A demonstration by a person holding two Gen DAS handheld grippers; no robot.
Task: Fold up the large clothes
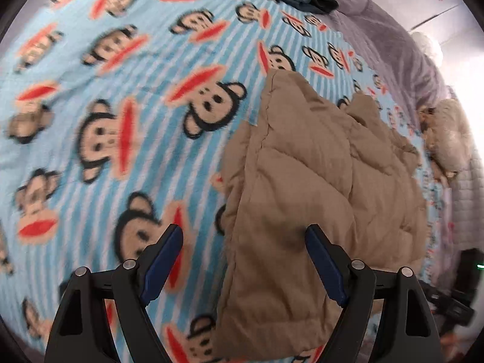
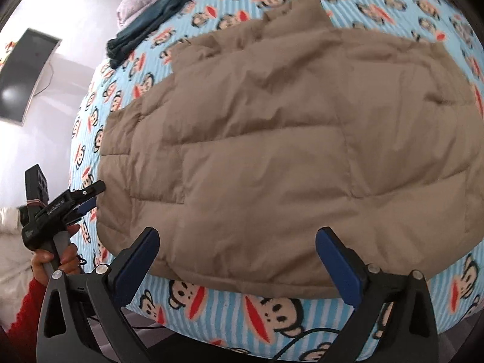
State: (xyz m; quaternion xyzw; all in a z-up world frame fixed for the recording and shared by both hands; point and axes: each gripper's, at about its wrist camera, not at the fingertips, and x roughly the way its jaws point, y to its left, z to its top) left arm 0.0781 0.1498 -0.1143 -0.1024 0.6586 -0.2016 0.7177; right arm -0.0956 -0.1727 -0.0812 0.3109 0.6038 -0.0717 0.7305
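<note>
A tan quilted puffer jacket (image 2: 272,151) lies spread on the bed's blue striped monkey-print blanket (image 2: 272,305). In the left wrist view the jacket (image 1: 302,181) fills the lower right. My left gripper (image 1: 243,236) is open, its jaws on either side of the jacket's near edge, with nothing held. It also shows in the right wrist view (image 2: 90,196) at the jacket's left edge. My right gripper (image 2: 237,239) is open and empty above the jacket's near hem.
A dark teal folded garment (image 2: 157,15) and a grey-lilac cover (image 1: 393,30) lie at the far end of the bed. A plush toy (image 1: 447,133) sits at the bed's right side. A monitor (image 2: 27,72) hangs on the wall to the left.
</note>
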